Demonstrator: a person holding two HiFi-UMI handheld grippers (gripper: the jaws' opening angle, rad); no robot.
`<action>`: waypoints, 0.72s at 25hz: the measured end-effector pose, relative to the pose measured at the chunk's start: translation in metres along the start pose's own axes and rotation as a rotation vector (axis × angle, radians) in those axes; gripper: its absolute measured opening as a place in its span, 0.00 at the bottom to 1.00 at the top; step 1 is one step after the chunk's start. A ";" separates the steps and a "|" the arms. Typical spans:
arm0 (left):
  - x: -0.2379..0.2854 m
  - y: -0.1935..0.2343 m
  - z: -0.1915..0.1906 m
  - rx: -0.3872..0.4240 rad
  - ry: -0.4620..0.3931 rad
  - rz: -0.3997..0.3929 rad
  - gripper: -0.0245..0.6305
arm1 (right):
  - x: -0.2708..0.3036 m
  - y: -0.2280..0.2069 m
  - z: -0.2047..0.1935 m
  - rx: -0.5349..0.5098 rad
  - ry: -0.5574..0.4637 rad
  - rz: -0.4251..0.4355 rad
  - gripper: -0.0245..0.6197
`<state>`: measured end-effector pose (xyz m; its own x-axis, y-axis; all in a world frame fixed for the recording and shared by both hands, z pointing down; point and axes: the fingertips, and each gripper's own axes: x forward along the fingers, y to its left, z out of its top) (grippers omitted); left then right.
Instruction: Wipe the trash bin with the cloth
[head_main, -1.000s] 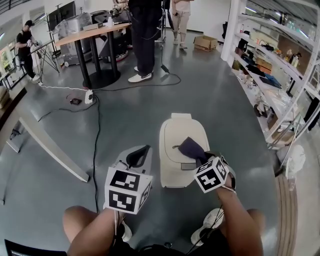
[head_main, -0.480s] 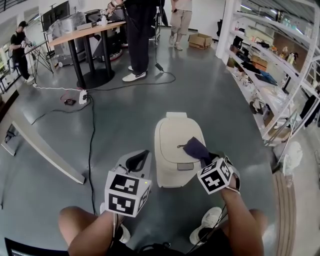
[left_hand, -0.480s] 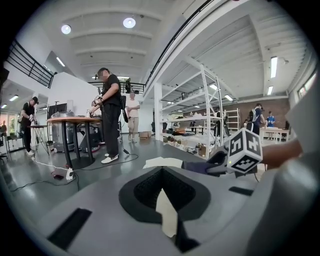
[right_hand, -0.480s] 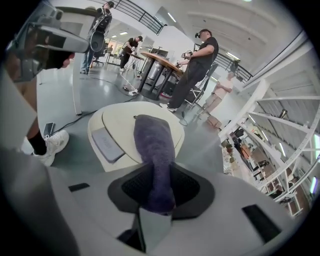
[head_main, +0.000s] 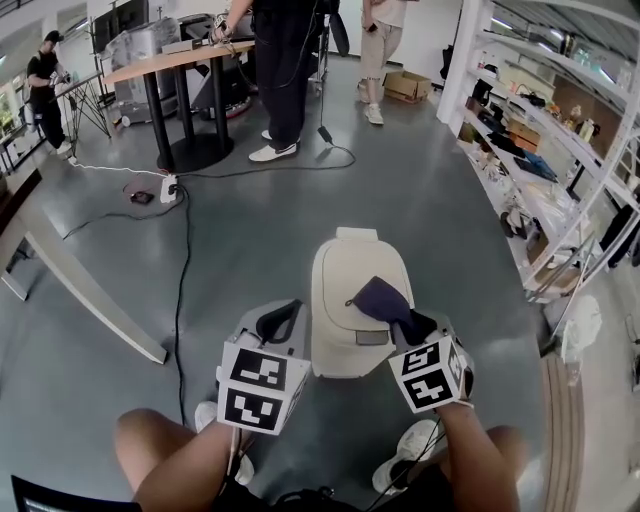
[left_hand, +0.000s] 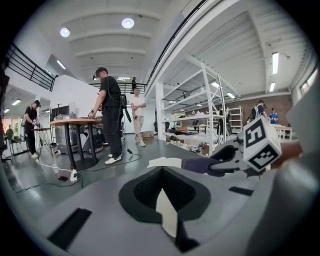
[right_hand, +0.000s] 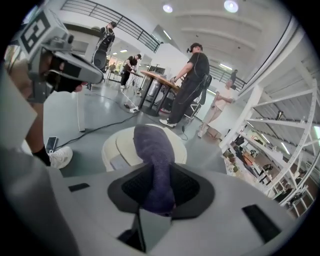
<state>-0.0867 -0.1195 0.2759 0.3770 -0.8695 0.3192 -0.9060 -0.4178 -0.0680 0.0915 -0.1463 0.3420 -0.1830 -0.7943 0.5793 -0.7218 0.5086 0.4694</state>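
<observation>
A cream trash bin (head_main: 345, 290) stands on the grey floor right in front of me, lid closed. A dark purple cloth (head_main: 382, 297) lies on the right side of the lid, and my right gripper (head_main: 412, 325) is shut on its near end. In the right gripper view the cloth (right_hand: 152, 150) runs out from the right gripper (right_hand: 157, 200) over the bin (right_hand: 117, 147). My left gripper (head_main: 279, 320) hangs beside the bin's left side with its jaws together and nothing in them. The left gripper view shows that gripper (left_hand: 165, 210), the bin's lid edge (left_hand: 164, 162) and the cloth (left_hand: 200, 165).
A black cable (head_main: 182, 290) runs along the floor at the left, past a long pale beam (head_main: 85, 295). A round table (head_main: 185, 60) with people standing by it is at the back. Shelving (head_main: 560, 170) lines the right. My shoes (head_main: 405, 445) are just behind the bin.
The right gripper has slid the cloth a little to the right on the lid and back to the left. The left gripper has stayed beside the bin.
</observation>
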 end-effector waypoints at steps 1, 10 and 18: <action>-0.001 0.004 0.000 0.004 0.000 0.015 0.03 | -0.005 0.007 0.007 -0.005 -0.025 0.004 0.20; -0.013 0.022 -0.005 -0.031 0.006 0.041 0.04 | -0.009 0.097 0.033 -0.081 -0.107 0.153 0.20; -0.016 0.033 -0.015 -0.001 0.020 0.071 0.04 | 0.011 0.151 0.019 -0.115 -0.084 0.249 0.20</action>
<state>-0.1259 -0.1157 0.2827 0.3079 -0.8914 0.3325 -0.9305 -0.3550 -0.0902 -0.0322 -0.0849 0.4064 -0.4033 -0.6626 0.6312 -0.5684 0.7219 0.3947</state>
